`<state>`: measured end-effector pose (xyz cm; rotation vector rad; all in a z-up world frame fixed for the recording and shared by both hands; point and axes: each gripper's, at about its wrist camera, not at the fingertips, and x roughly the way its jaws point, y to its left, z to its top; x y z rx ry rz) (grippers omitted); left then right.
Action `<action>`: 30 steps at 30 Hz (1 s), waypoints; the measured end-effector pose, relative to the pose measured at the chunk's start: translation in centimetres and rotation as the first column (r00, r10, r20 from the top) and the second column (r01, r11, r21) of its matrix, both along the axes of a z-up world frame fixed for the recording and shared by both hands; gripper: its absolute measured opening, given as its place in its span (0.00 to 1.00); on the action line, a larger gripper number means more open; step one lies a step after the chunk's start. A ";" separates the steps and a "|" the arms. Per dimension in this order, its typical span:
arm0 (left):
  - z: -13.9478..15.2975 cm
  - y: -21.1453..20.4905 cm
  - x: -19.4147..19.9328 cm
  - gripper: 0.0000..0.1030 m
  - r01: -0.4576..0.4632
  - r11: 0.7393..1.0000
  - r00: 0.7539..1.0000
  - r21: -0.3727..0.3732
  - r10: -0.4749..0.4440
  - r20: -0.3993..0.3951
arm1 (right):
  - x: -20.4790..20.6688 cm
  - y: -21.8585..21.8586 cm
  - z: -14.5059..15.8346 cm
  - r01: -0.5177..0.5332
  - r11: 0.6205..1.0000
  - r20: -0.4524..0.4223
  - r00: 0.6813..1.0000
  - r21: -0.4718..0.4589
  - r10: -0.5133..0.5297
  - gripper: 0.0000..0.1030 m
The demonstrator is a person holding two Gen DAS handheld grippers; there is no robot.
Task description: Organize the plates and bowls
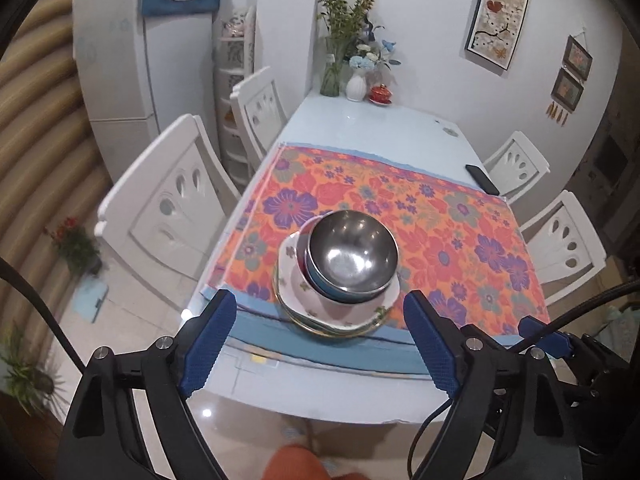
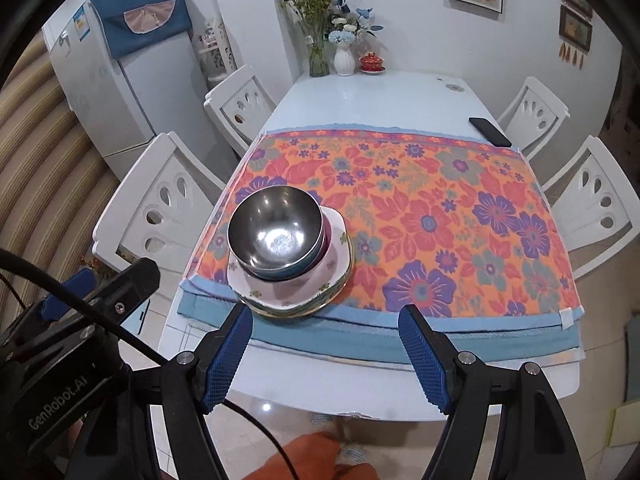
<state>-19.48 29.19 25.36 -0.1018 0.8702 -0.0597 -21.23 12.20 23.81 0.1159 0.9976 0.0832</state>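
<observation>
A shiny steel bowl (image 1: 354,254) (image 2: 276,232) sits nested in further bowls, blue and dark red at their rims. They rest on a stack of white floral plates (image 1: 340,308) (image 2: 292,284) near the front left of the flowered cloth (image 1: 440,240) (image 2: 440,220). My left gripper (image 1: 320,332) stands open, pulled back from the stack, nothing between its blue pads (image 1: 208,344). My right gripper (image 2: 326,344) is also open and empty, below and right of the stack. In the right wrist view the left gripper's body (image 2: 80,320) shows at the left edge.
White chairs (image 1: 172,208) (image 2: 600,200) flank the pale table (image 1: 380,120) (image 2: 380,92). A black phone (image 1: 482,179) (image 2: 490,131) lies at the cloth's far right. Vases with flowers (image 1: 344,60) (image 2: 320,40) and a red lidded cup (image 1: 382,94) stand at the far end. A fridge (image 2: 132,92) is on the left.
</observation>
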 end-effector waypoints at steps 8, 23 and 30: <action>0.6 -0.5 1.9 0.83 0.044 0.995 0.998 0.088 -0.047 0.031 | 0.9 0.8 0.6 0.053 0.997 0.023 0.998 -0.056 -0.052 0.71; -1.3 1.1 6.1 0.83 0.085 0.992 0.996 0.097 -0.083 -0.029 | 4.2 2.9 -0.9 0.116 0.990 -0.036 0.992 -0.078 -0.119 0.71; -2.1 2.3 6.9 0.83 0.066 0.993 0.998 0.100 -0.064 -0.027 | 5.4 3.9 -1.7 0.125 0.989 -0.057 0.990 -0.082 -0.130 0.71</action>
